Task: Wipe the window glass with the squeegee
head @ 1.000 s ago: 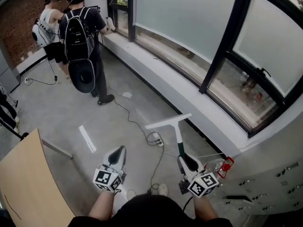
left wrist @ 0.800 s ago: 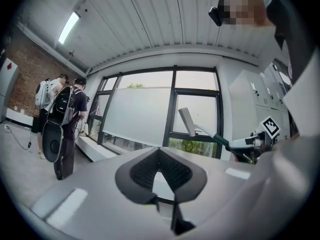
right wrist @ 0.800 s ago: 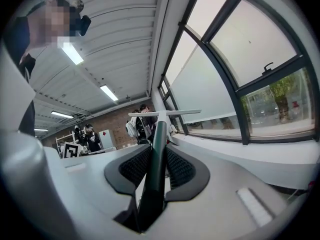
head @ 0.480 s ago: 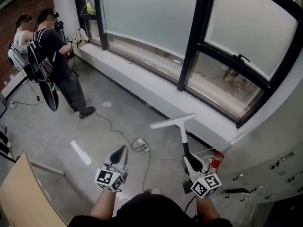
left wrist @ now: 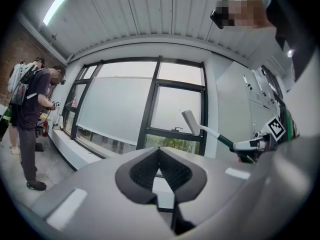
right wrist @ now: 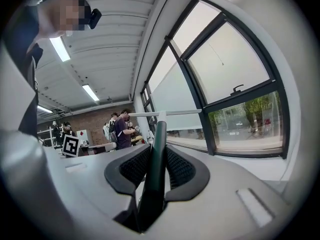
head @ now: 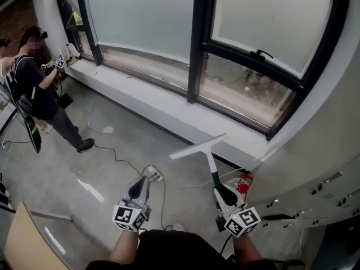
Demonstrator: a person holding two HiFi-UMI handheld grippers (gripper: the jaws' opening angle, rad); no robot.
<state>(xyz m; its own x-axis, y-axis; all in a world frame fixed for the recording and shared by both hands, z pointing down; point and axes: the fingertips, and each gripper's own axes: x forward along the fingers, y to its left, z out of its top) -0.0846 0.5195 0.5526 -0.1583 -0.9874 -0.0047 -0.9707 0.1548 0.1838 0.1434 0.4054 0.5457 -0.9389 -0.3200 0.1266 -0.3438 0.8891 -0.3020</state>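
Note:
The squeegee (head: 205,152) has a white blade, a white shaft and a dark green handle. My right gripper (head: 223,194) is shut on that handle, and the blade points toward the window glass (head: 264,21) some way ahead, above a low sill. In the right gripper view the green handle (right wrist: 156,169) runs up between the pads to the blade (right wrist: 165,114). My left gripper (head: 138,188) hangs level with the right one, shut with nothing in it. In the left gripper view its jaws (left wrist: 159,152) meet at the tips, and the squeegee (left wrist: 196,125) shows to the right.
A white sill ledge (head: 160,108) runs below the black-framed window. A power strip and cable (head: 153,175) lie on the grey floor. A person with a backpack (head: 35,89) stands at the left. Grey lockers (head: 323,198) stand to the right, a red object (head: 243,183) by them, a wooden tabletop (head: 25,242) at the lower left.
The head view has swung toward the window, so the panes sit more squarely ahead and the people have slid left. Both grippers keep their places, the right still holding the squeegee.

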